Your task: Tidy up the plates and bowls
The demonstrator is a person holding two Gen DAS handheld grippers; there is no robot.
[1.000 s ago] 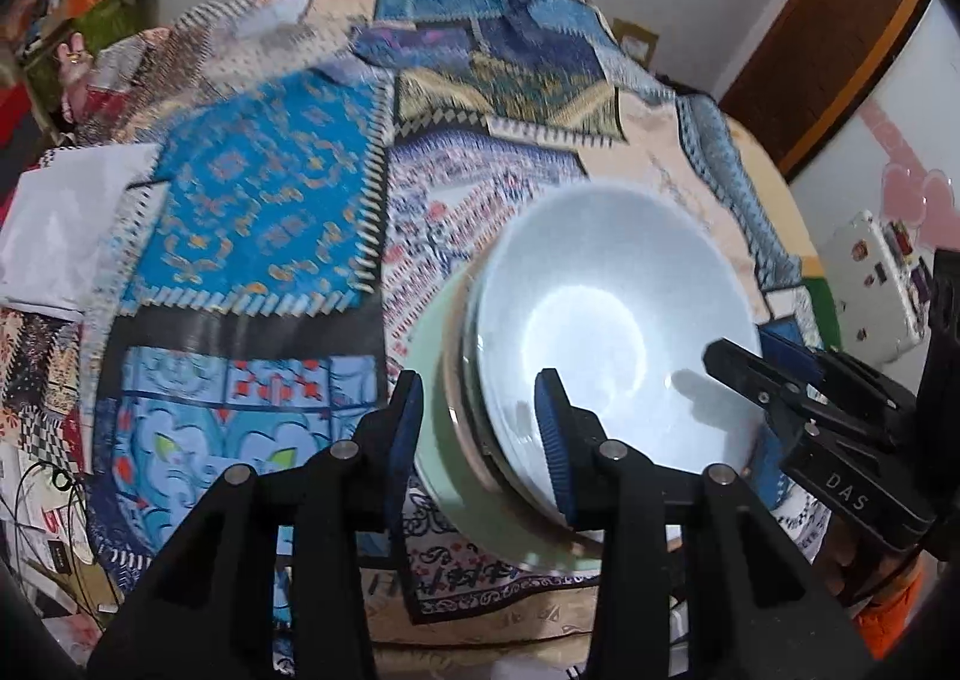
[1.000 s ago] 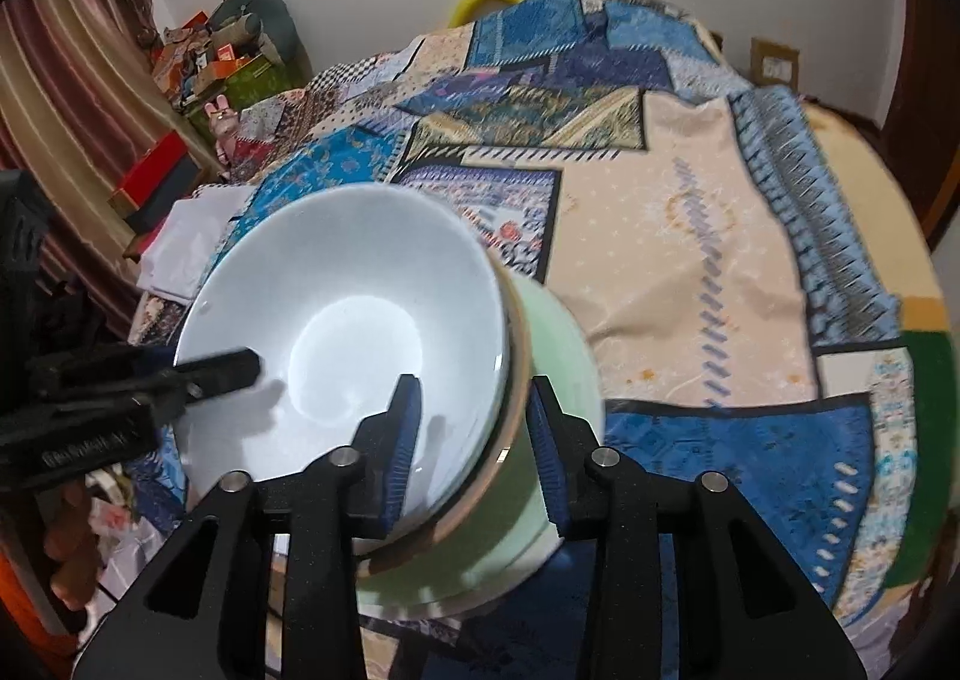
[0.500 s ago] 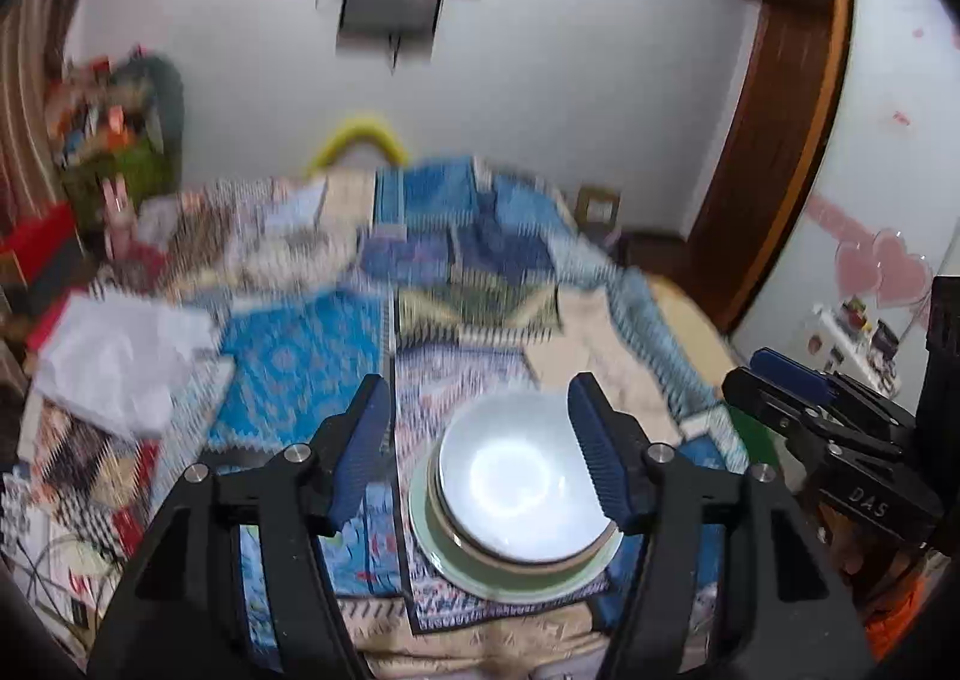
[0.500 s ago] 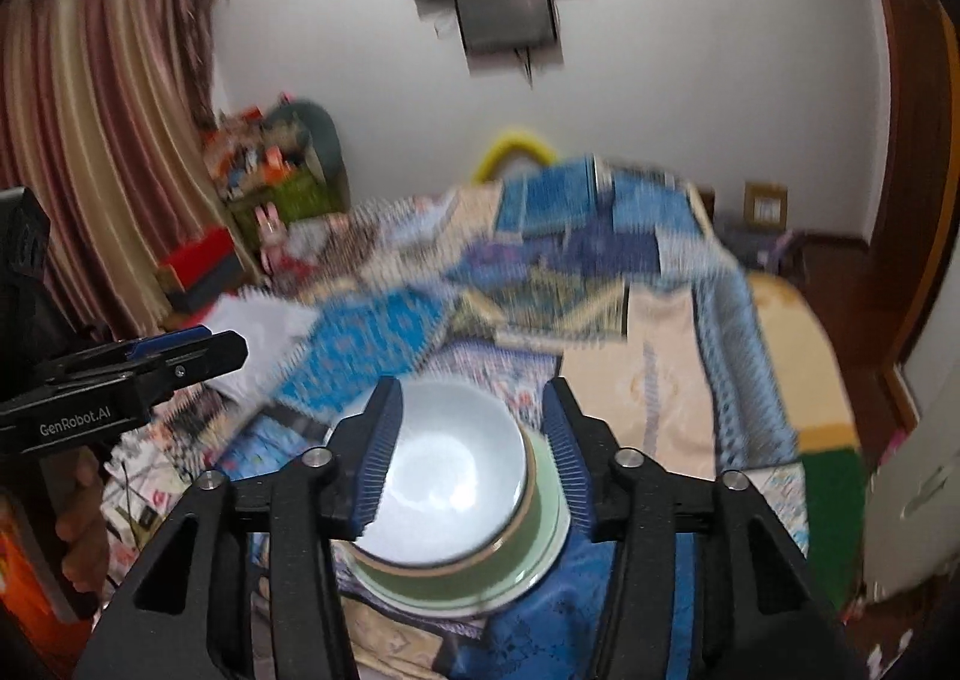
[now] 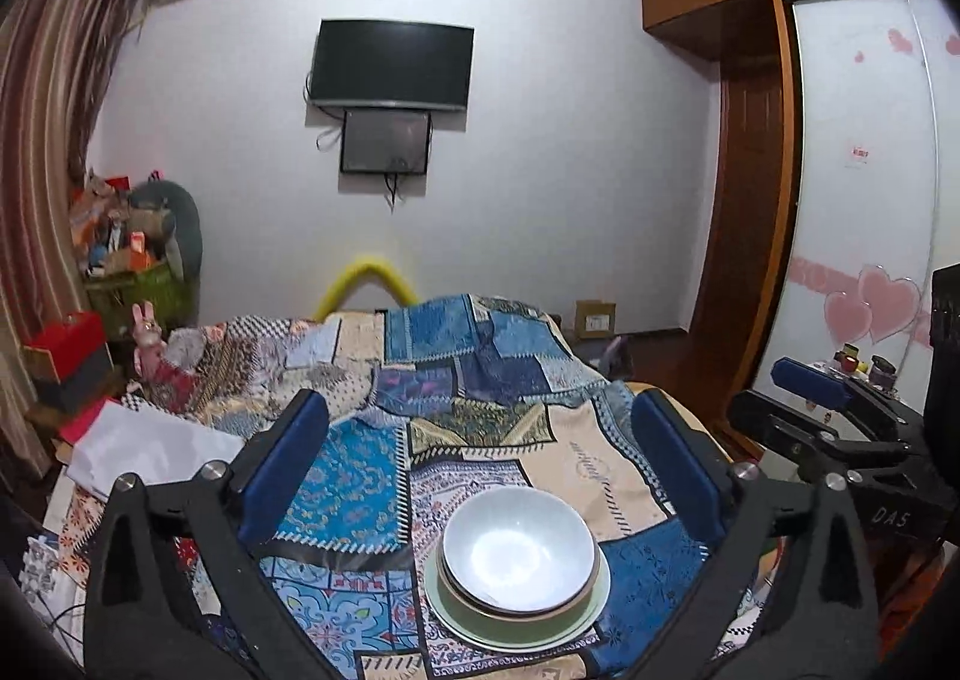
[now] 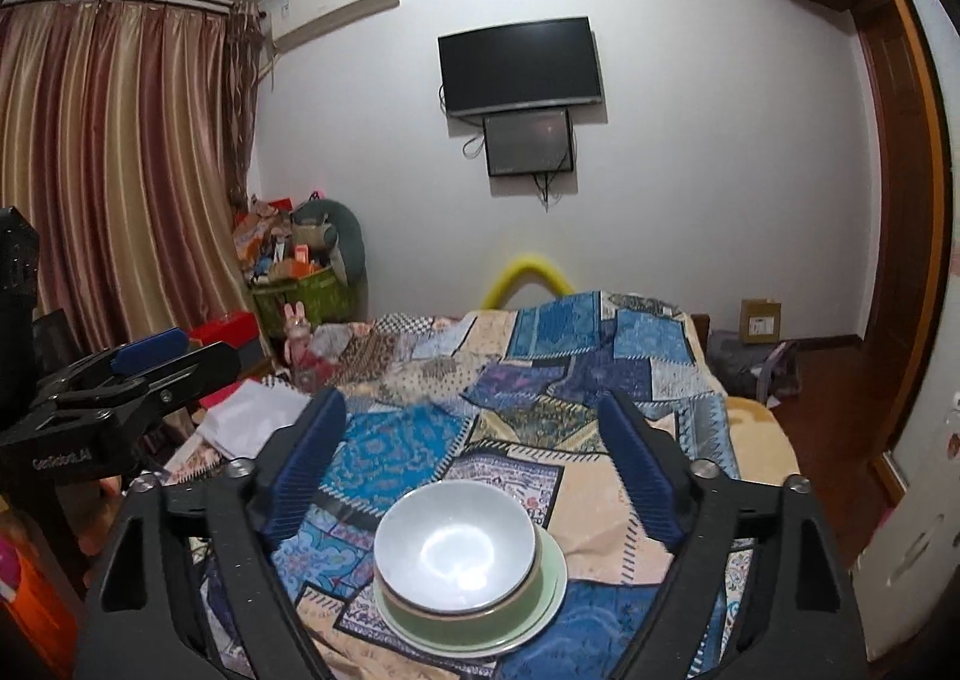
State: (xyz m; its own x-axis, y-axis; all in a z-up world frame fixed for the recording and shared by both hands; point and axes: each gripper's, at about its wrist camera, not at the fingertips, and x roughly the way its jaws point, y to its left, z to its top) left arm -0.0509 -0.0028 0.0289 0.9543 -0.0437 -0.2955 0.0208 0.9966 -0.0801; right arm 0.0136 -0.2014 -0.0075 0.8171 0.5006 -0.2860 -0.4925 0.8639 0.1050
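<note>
While jaws gape | bowl stack (image 5: 519, 566) near quilt (image 5: 594, 470) edge

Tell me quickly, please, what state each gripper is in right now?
Left gripper: open, jaws just opened wide, holding nothing.
Right gripper: open, jaws just opened, holding nothing.

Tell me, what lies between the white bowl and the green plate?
A brown-rimmed dish sits between the white bowl and the green plate; both views show it.
</note>
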